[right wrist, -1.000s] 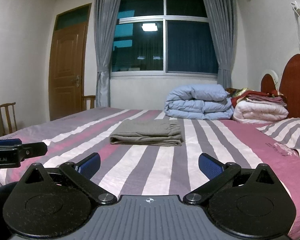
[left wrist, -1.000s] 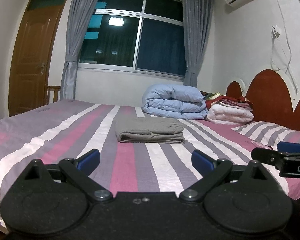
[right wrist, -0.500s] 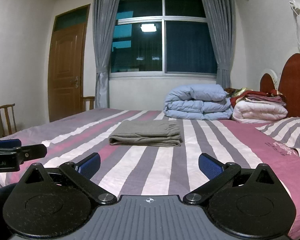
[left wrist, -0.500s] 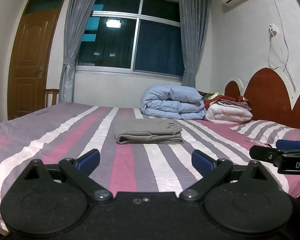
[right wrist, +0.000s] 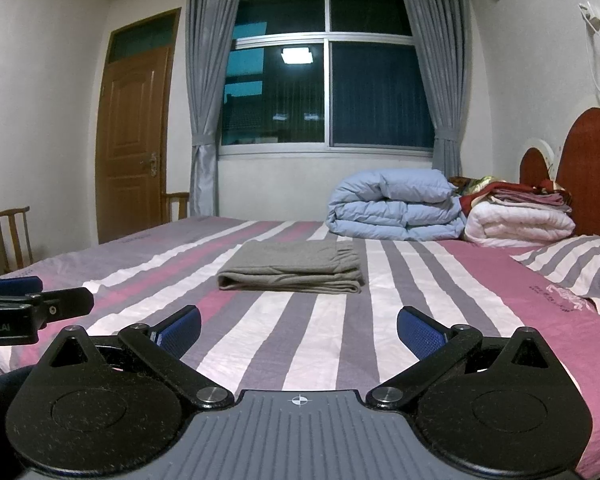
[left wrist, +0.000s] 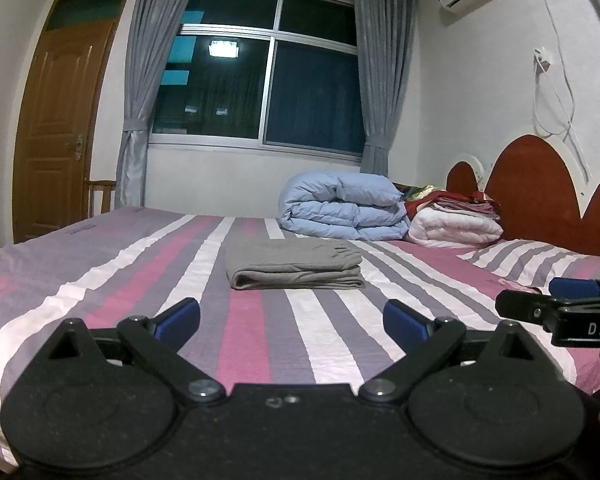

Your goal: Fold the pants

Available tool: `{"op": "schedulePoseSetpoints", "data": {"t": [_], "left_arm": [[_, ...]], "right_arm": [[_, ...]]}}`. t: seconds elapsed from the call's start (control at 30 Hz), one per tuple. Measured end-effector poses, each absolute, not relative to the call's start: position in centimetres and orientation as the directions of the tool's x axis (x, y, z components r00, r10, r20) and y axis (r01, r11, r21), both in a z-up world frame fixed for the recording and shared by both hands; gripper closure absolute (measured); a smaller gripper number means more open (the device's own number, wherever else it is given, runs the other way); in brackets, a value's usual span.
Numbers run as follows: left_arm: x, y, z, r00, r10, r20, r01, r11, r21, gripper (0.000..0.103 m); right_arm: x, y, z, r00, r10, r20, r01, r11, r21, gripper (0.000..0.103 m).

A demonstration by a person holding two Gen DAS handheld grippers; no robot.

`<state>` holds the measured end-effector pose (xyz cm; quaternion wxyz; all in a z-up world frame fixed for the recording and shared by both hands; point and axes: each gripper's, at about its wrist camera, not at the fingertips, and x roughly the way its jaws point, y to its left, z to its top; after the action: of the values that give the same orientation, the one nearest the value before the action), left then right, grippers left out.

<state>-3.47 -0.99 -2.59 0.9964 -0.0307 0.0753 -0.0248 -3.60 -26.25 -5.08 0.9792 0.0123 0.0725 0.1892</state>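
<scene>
Fingers of the left gripper spread wide, nothing between the blue pads; right gripper the same, wide and empty. Both held low at the near edge of the bed, side by side, each tool's tip showing at the margin of the other's view. Pants lie mid-bed, well apart from both grippers: grey, already a compact rectangle, layers stacked, rounded fold toward the left, looser edges toward the right. Blue duvet and white bundle sit behind, near the headboard, clear of the pants. Judgement: folding looks finished or nearly so; step in hand is standing off and checking. To do it well, keep jaws wide and away from the cloth so nothing snags. If a touch-up is wanted, the right-hand edge looks slightly uneven; pinch only the top layers there, lightly, and avoid dragging the whole stack across the striped sheet.
</scene>
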Motion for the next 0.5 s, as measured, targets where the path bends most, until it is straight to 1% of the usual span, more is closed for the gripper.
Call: {"op": "schedulePoseSetpoints", "data": {"t": [0.5], "left_arm": [[-3.29, -0.73, -2.54, 0.987, -0.061, -0.149, 0.055, 0.997, -0.049, 0.011]], "right_arm": [[-4.0, -26.17, -4.76, 0.92, 0.365, -0.144, -0.362, 0.931, 0.051, 0.0]]}}
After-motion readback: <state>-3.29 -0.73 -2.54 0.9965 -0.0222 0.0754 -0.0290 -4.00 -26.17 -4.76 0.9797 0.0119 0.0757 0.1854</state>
